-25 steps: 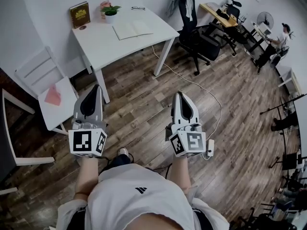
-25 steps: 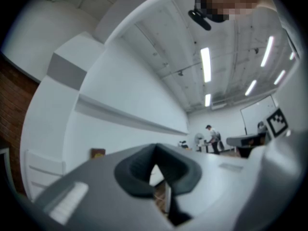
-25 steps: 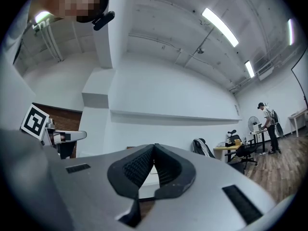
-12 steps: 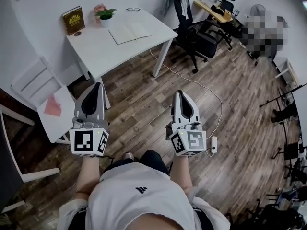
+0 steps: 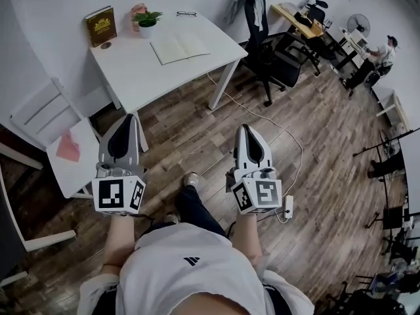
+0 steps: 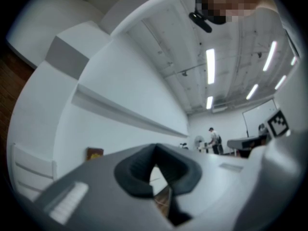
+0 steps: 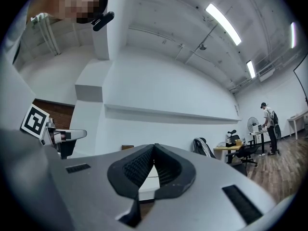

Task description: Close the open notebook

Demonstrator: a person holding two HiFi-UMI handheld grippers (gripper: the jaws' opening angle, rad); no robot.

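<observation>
Left tongs (image 5: 126, 125) have jaws together, holding nothing. The open notebook (image 5: 178, 46) lies on the white table (image 5: 131, 71), well ahead, between both tools. Right tongs (image 5: 249, 133) are likewise closed and empty. Probably the approach step: the next move calls for reaching the table and folding one cover over.

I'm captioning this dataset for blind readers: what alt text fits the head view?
A person holds the left gripper and right gripper, both shut and empty, above a wood floor, short of a white table. An open notebook lies on it, with a book and plant near the wall.
</observation>
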